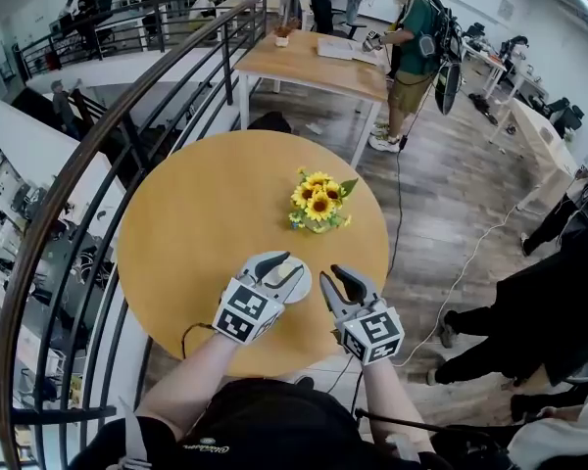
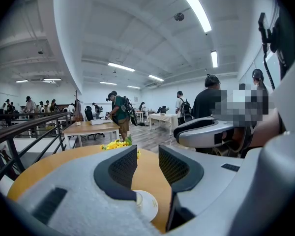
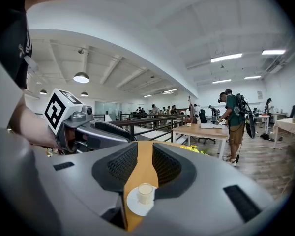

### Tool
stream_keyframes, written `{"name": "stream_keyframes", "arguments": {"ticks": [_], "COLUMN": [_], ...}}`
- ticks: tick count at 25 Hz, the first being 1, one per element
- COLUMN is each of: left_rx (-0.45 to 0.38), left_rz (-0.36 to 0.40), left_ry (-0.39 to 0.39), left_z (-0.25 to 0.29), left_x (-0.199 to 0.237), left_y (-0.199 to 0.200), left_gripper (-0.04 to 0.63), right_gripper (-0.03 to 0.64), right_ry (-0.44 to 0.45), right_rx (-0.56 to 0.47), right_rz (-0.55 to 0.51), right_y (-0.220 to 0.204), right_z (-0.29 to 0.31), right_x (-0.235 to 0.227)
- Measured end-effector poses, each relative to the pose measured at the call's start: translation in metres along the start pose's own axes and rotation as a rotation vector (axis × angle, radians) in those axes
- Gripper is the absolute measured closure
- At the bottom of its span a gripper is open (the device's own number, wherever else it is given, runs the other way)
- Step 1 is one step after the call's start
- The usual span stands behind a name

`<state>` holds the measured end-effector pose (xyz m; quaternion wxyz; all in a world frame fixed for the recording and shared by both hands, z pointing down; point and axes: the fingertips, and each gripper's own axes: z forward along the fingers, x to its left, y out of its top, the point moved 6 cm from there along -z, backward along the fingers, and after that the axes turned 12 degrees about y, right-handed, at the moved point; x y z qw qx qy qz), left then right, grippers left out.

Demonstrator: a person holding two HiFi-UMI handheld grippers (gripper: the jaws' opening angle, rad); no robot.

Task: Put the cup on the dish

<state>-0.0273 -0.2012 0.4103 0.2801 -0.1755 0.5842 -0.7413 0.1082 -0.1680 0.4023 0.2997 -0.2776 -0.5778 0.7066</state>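
I see the round wooden tabletop (image 1: 206,213) in the middle of the head view, with both tools over its lower edge. The left tool (image 1: 286,265) sits at lower centre, and its jaws are drawn together with nothing between them. In the left gripper view only bare wood shows through the gap left by the hollowed pads of the left tool (image 2: 148,163). The right tool (image 1: 333,275) is just to the right of it. In the right gripper view the jaws of the right tool (image 3: 145,161) are also closed and empty, with a narrow slit of tabletop showing between them.

The small pale cup (image 3: 145,192) stands upright on the white dish (image 3: 133,204), low in the right gripper view, with neither tool touching it. In the head view the dish (image 1: 299,287) lies near the table's lower edge, partly covered by the left tool's fingers. In the left gripper view the dish (image 2: 148,206) peeks out at bottom centre, and the cup (image 2: 138,199) is half hidden behind a jaw.

A bunch of sunflowers (image 1: 318,202) lies above the dish, well apart from it. A curved dark railing (image 1: 98,155) sweeps down the left side. At the top, a person in a green shirt (image 1: 412,37) stands beside a rectangular wooden table (image 1: 304,67).
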Motion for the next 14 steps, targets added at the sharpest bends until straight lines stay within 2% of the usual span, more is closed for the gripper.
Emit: {"name": "stream_keyframes", "arguments": {"ticks": [4, 14], "left_rx": [0.004, 0.016], "left_rz": [-0.008, -0.009], "left_ry": [-0.004, -0.008], "left_z": [-0.009, -0.001], "left_x": [-0.004, 0.001], "left_y": [0.008, -0.013], "left_gripper": [0.453, 0.453], "right_gripper": [0.522, 0.527], "right_ry": [0.005, -0.006], "right_rx": [0.011, 0.013], "right_rz": [0.005, 0.021], "right_y": [0.008, -0.014], "right_z": [-0.006, 0.003], "right_x": [0.008, 0.004]}}
